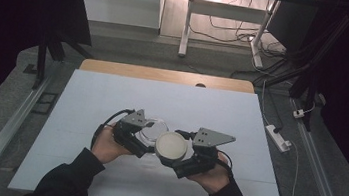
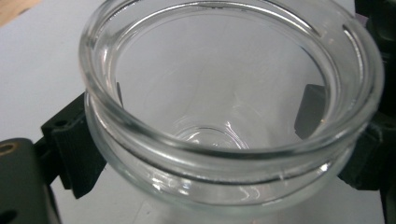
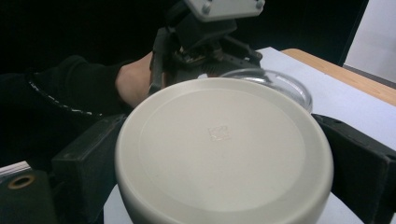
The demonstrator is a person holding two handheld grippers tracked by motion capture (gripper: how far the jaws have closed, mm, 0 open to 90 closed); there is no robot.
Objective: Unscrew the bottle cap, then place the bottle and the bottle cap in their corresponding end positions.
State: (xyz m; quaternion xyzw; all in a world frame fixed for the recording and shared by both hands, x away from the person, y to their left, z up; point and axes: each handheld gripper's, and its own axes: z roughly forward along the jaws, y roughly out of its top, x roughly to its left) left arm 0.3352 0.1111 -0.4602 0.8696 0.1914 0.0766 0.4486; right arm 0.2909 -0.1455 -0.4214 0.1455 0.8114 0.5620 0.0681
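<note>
A clear glass jar (image 1: 154, 127) without a lid is held near the middle of the white table. My left gripper (image 1: 143, 139) is shut on it; in the left gripper view the jar (image 2: 224, 121) stands between the two black jaws, its wide mouth facing the camera. Just to its right, my right gripper (image 1: 175, 159) is shut on a round cream lid (image 1: 171, 145). In the right gripper view the lid (image 3: 224, 149) sits clamped between the jaws, flat top up, with the jar's rim (image 3: 285, 84) and the left gripper (image 3: 201, 42) just behind it.
A white mat (image 1: 112, 95) covers the table, whose wooden back edge (image 1: 165, 75) shows beyond it. Behind stand a white desk frame (image 1: 187, 24), floor cables and a power strip (image 1: 278, 137). Dark stands flank both sides.
</note>
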